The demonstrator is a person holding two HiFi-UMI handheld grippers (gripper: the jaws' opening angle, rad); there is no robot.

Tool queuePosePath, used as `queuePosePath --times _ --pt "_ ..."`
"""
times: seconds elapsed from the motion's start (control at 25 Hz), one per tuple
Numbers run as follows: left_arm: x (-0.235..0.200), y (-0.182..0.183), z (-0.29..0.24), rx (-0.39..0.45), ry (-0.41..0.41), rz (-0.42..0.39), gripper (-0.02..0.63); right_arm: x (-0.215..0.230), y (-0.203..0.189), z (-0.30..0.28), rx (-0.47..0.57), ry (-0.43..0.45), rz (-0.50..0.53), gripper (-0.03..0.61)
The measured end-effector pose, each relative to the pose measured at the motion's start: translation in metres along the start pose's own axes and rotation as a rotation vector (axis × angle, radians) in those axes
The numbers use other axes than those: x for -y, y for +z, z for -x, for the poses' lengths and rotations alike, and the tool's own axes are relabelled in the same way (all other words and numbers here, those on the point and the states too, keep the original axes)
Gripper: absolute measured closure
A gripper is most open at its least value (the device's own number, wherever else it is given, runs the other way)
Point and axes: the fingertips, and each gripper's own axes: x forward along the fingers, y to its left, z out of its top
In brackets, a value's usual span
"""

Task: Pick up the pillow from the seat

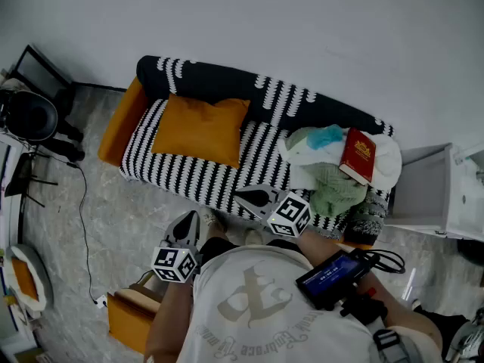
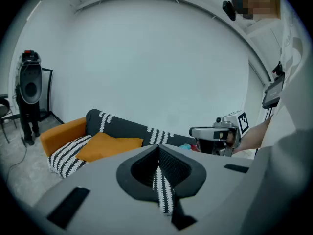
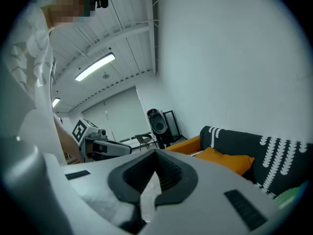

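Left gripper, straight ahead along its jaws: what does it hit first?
Probably the striped sofa, its backrest just right of the orange pillow. The left gripper, jaws shut, aims past the pillow's edge. Depth is hard to judge.

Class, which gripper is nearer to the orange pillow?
Right. The right gripper hovers at the sofa's front edge, just right of the pillow; the left gripper hangs farther back, over the floor.

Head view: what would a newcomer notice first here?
The orange pillow stands out on the striped sofa, left of centre. At the sofa's right end, a red book tops a heap of clothes. The left gripper and right gripper hang shut, short of it.
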Motion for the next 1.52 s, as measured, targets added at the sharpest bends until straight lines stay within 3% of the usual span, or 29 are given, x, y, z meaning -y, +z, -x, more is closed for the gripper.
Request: queuePosePath --times 0.36,1.52 --pt "0.012 -0.002 0.009 0.008 0.001 -0.019 0.604 -0.009 0.005 0.015 0.073 -0.008 -0.032 0.568" --pt "-0.008 0.028 -0.006 0.034 -0.022 -0.058 0.604 0.014 0.018 -0.005 0.037 -0.068 0.005 0.566"
